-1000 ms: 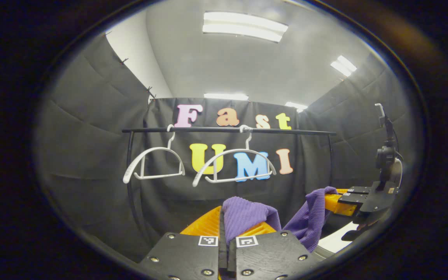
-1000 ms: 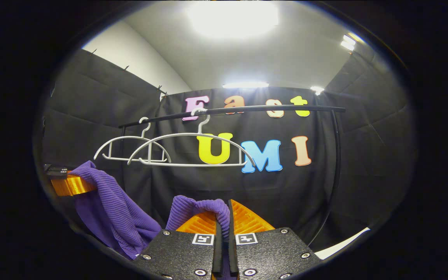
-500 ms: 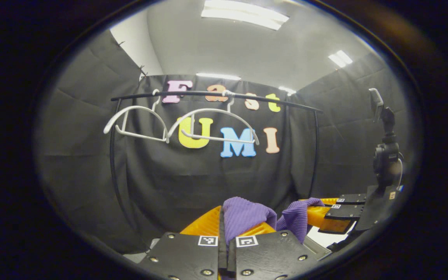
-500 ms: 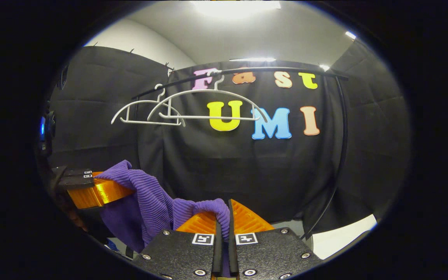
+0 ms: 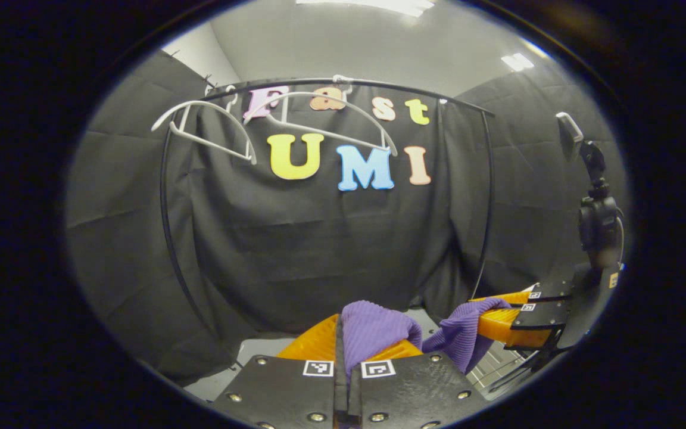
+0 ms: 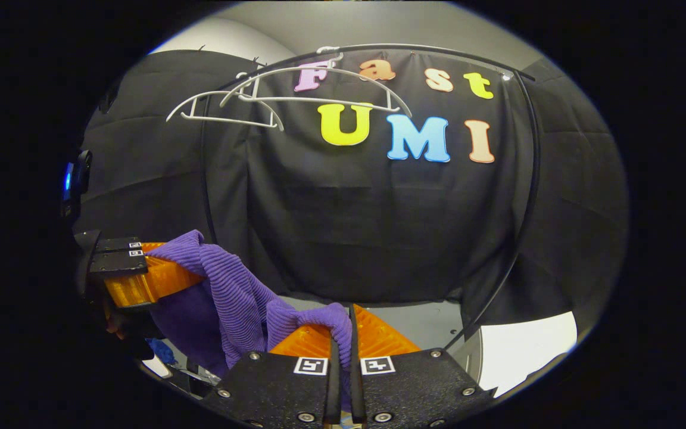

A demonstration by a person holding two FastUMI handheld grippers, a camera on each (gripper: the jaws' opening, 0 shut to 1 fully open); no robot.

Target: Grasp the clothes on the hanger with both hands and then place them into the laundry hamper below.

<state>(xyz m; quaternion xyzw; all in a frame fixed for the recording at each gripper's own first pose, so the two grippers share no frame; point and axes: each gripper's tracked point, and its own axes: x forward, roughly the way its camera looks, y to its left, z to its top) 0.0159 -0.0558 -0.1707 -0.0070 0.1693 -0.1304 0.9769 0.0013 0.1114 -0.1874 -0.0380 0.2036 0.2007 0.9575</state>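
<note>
Black booth cloth backed two bare hangers [image 5: 295,122] at upper left, while both grippers [image 5: 343,357] [image 6: 343,351] clenched the purple garment [image 6: 230,292], hamper placement judged pending.

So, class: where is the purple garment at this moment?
The purple garment hangs between the two grippers, pinched by the left gripper and the right gripper, well below the two bare white hangers on the rail.

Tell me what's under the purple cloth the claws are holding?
Under the purple cloth, near the left claw, there are dark bars, something blue and pale floor. Whether that is the hamper cannot be told. The right claw pinches it too, and the cloth covers the rest.
</note>
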